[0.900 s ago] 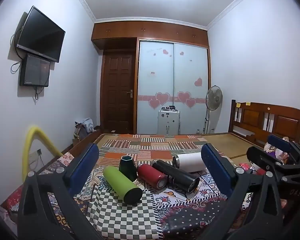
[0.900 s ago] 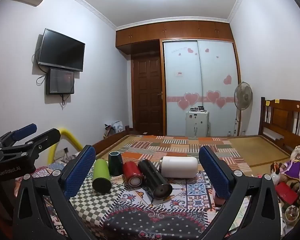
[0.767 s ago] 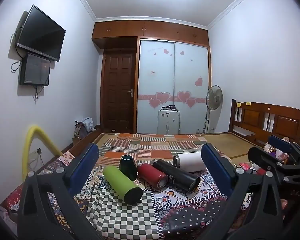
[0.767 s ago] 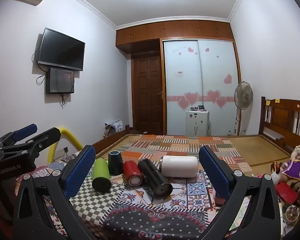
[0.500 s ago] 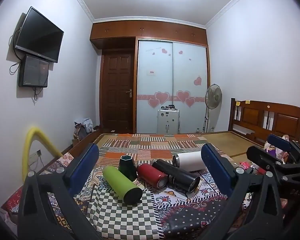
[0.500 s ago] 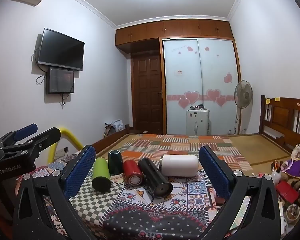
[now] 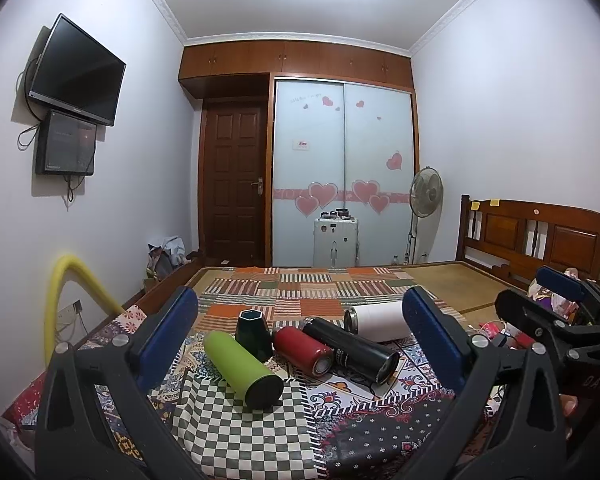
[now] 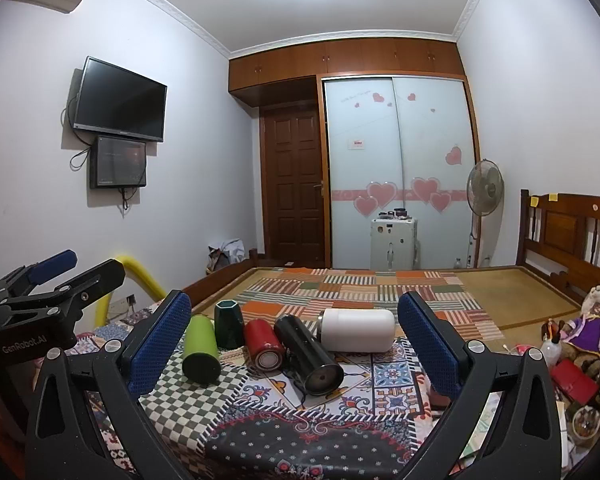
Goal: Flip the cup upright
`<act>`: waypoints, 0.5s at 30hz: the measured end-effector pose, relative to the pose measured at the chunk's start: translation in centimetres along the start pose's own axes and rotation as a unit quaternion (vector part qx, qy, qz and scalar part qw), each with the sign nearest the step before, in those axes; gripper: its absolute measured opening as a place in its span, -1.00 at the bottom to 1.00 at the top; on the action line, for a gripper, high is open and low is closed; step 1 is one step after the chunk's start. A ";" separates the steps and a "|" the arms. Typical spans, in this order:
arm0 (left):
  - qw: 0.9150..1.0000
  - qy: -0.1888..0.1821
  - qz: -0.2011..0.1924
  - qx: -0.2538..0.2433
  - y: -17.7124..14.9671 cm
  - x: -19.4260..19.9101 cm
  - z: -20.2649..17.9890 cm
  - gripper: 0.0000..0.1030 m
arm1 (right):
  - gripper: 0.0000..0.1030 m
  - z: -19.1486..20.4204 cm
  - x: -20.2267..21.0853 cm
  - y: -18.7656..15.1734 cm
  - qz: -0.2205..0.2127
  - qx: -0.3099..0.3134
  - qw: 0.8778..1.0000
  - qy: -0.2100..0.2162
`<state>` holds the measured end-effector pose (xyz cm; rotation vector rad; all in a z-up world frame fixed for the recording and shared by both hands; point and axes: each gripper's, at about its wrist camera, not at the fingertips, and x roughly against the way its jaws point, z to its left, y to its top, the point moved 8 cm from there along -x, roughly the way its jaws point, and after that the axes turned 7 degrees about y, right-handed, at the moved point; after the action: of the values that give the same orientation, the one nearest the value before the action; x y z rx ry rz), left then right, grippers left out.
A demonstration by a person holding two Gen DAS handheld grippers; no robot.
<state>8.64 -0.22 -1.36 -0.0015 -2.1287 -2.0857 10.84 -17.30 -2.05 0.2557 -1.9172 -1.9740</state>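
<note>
Five cups sit on the patterned cloth (image 8: 384, 380): a dark green cup (image 8: 228, 324) stands with its base up, and beside it, in a row, lie the lime cup (image 8: 200, 346), red cup (image 8: 264, 344), black cup (image 8: 308, 354) and, farthest from it, the white cup (image 8: 358, 330). The left gripper (image 7: 300, 340) is spread wide with nothing between its fingers, held back from the row. The right gripper (image 8: 294, 338) is likewise wide apart and empty.
</note>
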 end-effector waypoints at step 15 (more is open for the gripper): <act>1.000 -0.003 -0.002 -0.006 0.1 0.0 -0.3 1.00 | 1.00 -0.1 0.0 0.1 0.000 -0.001 1.000 0.000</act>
<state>8.70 -0.52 -1.24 -0.0049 -2.1214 -2.1042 10.84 -17.37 -1.99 0.2562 -1.9152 -1.9758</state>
